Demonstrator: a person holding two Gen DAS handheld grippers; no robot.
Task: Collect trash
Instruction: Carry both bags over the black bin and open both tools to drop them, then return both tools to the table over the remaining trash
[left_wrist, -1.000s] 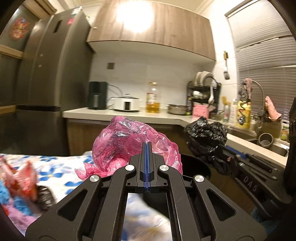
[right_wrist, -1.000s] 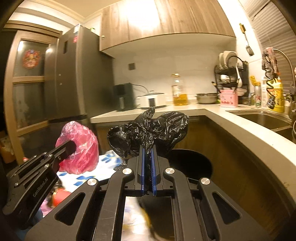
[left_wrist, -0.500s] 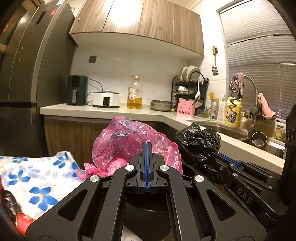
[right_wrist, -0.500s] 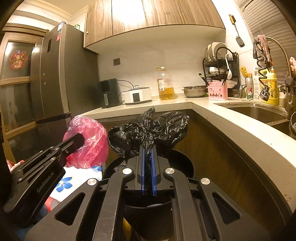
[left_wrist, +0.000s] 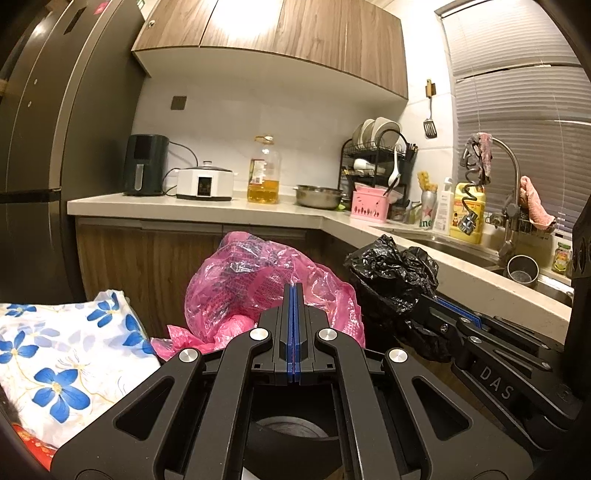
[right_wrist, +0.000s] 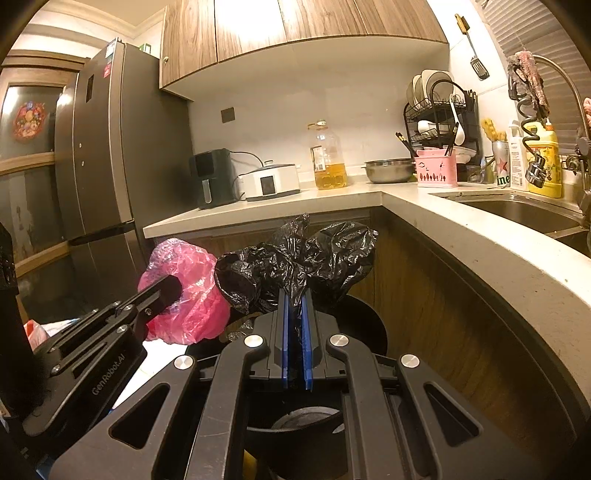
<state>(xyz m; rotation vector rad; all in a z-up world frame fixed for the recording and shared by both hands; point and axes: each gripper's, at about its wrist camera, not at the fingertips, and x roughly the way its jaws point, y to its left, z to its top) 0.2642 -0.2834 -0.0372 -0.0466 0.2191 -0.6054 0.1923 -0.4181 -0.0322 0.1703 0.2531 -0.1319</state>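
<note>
L-shaped pale tabletop (left_wrist: 207, 205) with a steel sink (right_wrist: 517, 212) set into its right arm. Taking the oil bottle (left_wrist: 264, 173) as landmark: to its left stand a white cooker (left_wrist: 205, 183) and, beyond it, a dark appliance (left_wrist: 144, 164); to its right, a steel bowl (left_wrist: 318, 196), a pink utensil holder (left_wrist: 369, 207) and a dish rack (left_wrist: 376, 162) in the corner.

Pink bag (left_wrist: 258, 284) left of black bag (left_wrist: 391, 269), both above bin (right_wrist: 362, 325), below counter (right_wrist: 461, 229).
</note>
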